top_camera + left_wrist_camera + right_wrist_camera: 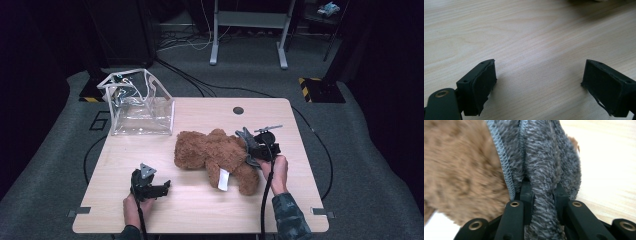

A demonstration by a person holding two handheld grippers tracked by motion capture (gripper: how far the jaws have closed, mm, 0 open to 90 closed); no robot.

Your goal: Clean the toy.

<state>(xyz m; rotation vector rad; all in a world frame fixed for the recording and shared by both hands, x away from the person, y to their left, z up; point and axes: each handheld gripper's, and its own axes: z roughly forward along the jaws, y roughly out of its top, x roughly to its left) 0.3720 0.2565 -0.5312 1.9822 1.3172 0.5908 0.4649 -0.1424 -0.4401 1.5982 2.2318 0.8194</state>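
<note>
High view first, from the near edge outward: the left gripper [150, 186] sits low over the near-left part of the table [200, 215], its jaws spread wide with nothing between them; the left gripper view confirms it, bare wood grain showing across the whole gap between the two black pads [484, 85]. Just beyond, in the middle of the table, lies the brown teddy bear [212, 155], stretched out on its side with a white label [223, 179] hanging near its near leg; the right gripper [256, 150] is at the bear's right end, and the right gripper view shows its jaws pressed together on a grey plush piece [544, 177] sewn to the brown fur (a scarf or a bit of clothing, I cannot tell which). At the far-left corner stands a clear plastic bag [140, 107], upright, its mouth open to the top.

The work in hand looks like getting the bear into that bag; the grip on the thin grey piece seems firm but would let the body dangle and swing, so it would be wise to bring the free gripper under or onto the fur to steady the weight, lift slowly, and watch that the bag does not tip when the bear meets its rim.
</note>
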